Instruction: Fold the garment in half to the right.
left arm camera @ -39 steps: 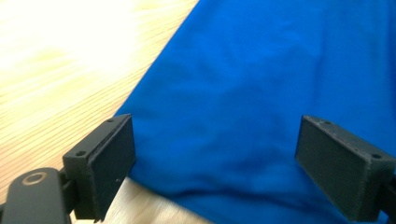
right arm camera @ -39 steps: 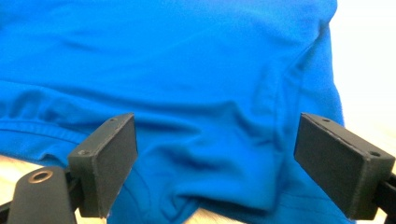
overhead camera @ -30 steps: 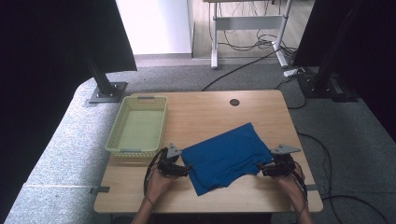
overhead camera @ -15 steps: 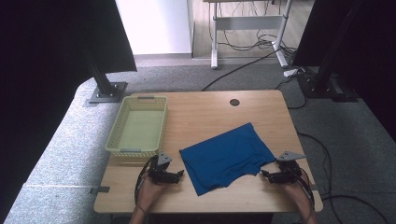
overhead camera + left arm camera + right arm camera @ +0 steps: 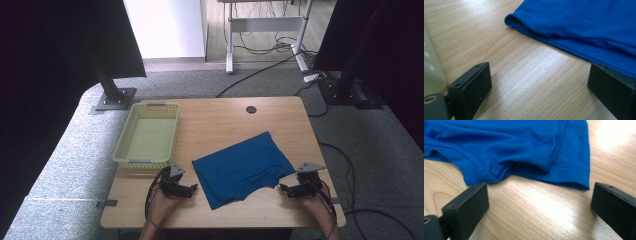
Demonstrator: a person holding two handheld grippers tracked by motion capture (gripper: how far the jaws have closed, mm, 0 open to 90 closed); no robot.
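Both wide open: left gripper (image 5: 192,188) and right gripper (image 5: 283,188) flanking the blue cloth (image 5: 241,167) (flat on the table (image 5: 220,117)), gripping nothing.

No readable text, no labels, no brand marks, no numbers anywhere

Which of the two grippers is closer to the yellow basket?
The left gripper. It sits just below the basket at the table's near left, jaws open beside the blue cloth. The right gripper lies across the cloth, far from the basket.
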